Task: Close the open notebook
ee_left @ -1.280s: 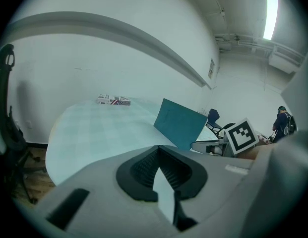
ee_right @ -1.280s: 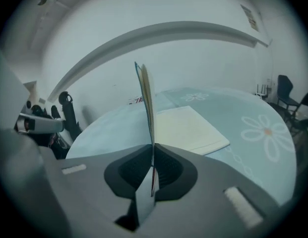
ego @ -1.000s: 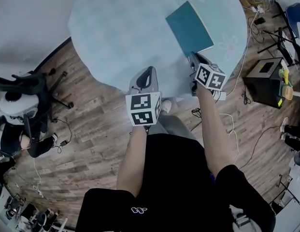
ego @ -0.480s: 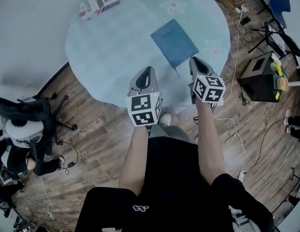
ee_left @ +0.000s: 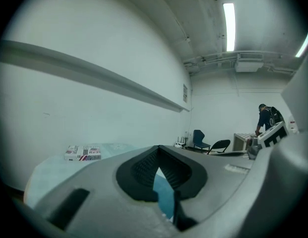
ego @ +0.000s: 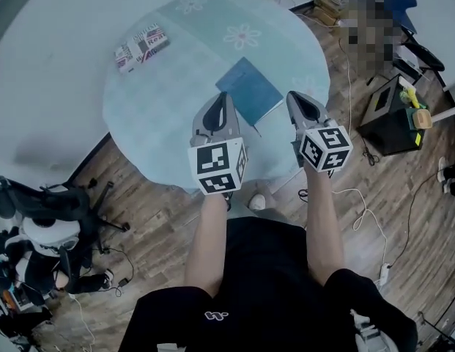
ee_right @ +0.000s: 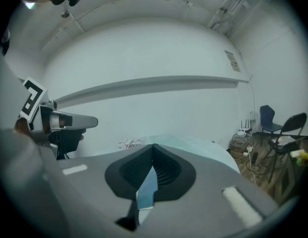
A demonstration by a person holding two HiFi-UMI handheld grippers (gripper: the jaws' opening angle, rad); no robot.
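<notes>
Notebook [ego: 249, 92] is lying shut on the round table [ego: 161, 86] with its blue cover facing up. It is sitting ahead of and below both grippers, showing between their tips in the head view. At the notebook's left side the left gripper [ego: 221, 100] is hovering above it, its jaws pressing together on nothing; only a sliver of blue is showing through the slit under its tips. Off the notebook's right edge the right gripper [ego: 295, 100] is hovering apart from it, jaws likewise meeting and carrying nothing. A patterned box [ego: 141, 47] is sitting well beyond the left gripper, off to its left. Judging by the flat cover, the closing step is looking finished, with neither gripper touching the notebook. I am judging that the next move is calling only for drawing both grippers away without brushing the cover back open.
</notes>
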